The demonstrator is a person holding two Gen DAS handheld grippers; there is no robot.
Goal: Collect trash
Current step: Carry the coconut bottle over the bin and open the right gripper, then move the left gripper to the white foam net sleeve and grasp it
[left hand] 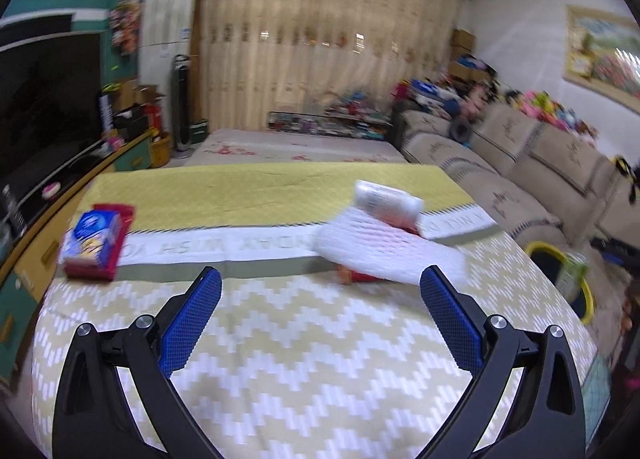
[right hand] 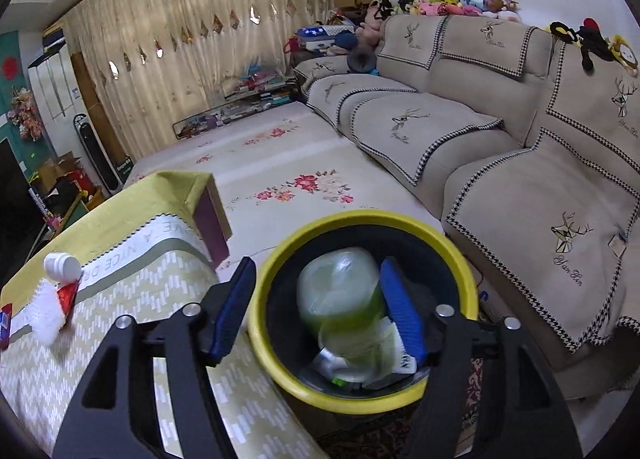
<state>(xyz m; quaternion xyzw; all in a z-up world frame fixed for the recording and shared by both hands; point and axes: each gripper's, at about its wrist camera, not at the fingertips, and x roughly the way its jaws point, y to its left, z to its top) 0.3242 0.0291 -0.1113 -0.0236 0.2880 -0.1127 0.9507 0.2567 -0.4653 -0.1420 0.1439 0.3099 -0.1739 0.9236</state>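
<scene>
My left gripper (left hand: 320,283) is open and empty above the table's patterned cloth (left hand: 304,359). Ahead of it to the right lie a white foam sheet (left hand: 384,251), a white plastic bottle (left hand: 386,201) on it and a red wrapper (left hand: 358,277) under it. A blue and red packet (left hand: 96,241) lies at the table's left. My right gripper (right hand: 316,293) is open over a yellow-rimmed trash bin (right hand: 280,359). A clear bottle with green liquid (right hand: 340,295) sits in the bin between the fingers, on other wrappers (right hand: 384,355). I cannot tell whether the fingers touch it.
The bin (left hand: 588,291) stands on the floor off the table's right edge, in front of a beige sofa (right hand: 520,179). A TV cabinet (left hand: 60,187) runs along the left. A floral mat (right hand: 288,179) covers the floor beyond the table.
</scene>
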